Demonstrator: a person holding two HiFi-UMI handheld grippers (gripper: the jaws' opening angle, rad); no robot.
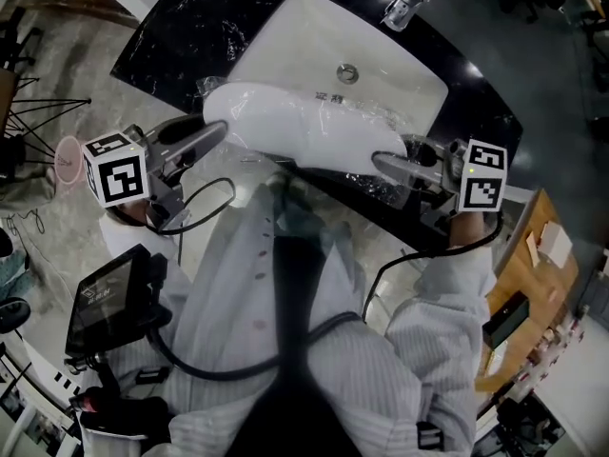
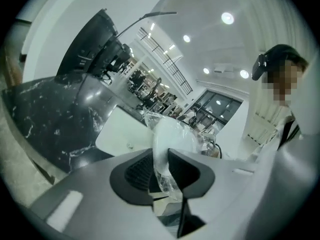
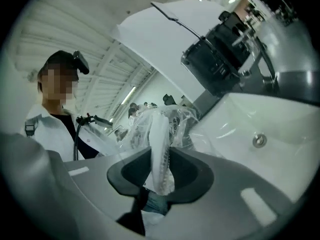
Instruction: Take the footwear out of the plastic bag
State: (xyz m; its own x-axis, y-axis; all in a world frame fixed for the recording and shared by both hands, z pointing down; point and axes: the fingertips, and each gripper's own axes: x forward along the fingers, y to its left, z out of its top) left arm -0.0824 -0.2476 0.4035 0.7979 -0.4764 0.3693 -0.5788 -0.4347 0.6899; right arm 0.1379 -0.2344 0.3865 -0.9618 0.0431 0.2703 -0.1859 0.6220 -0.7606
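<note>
L gripper (image 1: 219,133) & R gripper (image 1: 383,164): jaws narrow, each pinching one end of the plastic bag (image 1: 373,114) w/ white footwear (image 1: 285,122) inside, held over the sink (image 1: 409,79).

Left tool (image 1: 211,133) and right tool (image 1: 383,166) point inward at each other, each with jaws pinched on the bag (image 1: 304,127).

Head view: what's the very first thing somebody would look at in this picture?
The white soft shoe inside a clear plastic bag, held up in the middle of the picture: the left gripper pinches one end and the right gripper the other. Right beneath it is a white rectangular sink set in a shiny black marble counter.
</note>
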